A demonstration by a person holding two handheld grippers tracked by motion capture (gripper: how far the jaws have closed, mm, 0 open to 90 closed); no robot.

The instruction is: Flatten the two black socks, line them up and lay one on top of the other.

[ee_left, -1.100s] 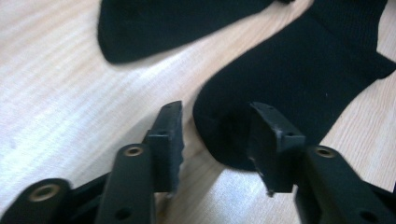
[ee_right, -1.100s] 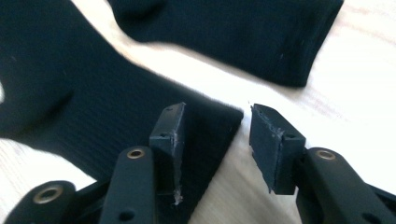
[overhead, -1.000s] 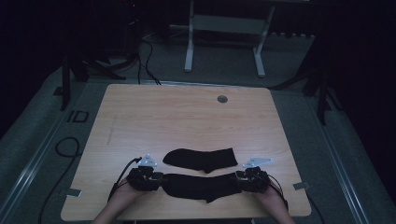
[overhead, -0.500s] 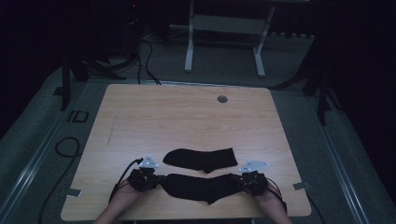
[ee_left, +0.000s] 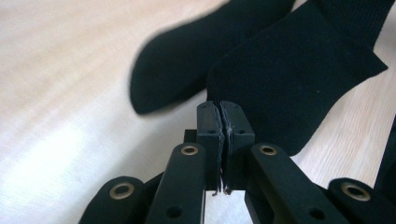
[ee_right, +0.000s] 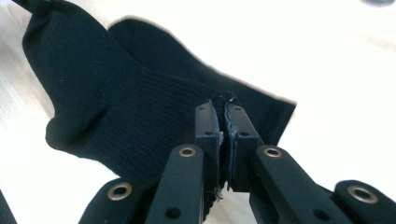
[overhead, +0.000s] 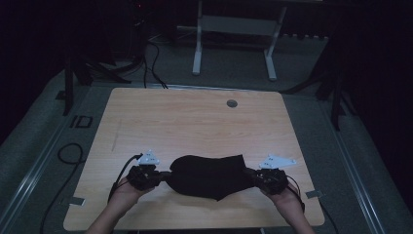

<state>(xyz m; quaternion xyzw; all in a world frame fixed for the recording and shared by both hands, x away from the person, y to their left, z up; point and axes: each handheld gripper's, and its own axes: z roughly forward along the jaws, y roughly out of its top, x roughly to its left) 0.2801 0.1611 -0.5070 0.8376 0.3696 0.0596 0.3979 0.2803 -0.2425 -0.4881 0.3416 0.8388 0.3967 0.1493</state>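
Pinched shut, both pairs of jaws: left gripper [overhead: 163, 175] on one end of the near sock [overhead: 207, 178], right gripper [overhead: 249, 173] on the other — long axis stretched between the hands, lifted. Second sock [ee_left: 187, 51] flat just behind, parallel. Underneath, pale wooden table [overhead: 195, 122] — dark room around.

A second ago the near sock [overhead: 209, 181] lay flat on the counter [overhead: 195, 122] between the left gripper [overhead: 163, 176] and right gripper [overhead: 249, 174]. Both have since clamped its ends and lifted it, so it hangs between them, covering the far sock [ee_left: 187, 56].
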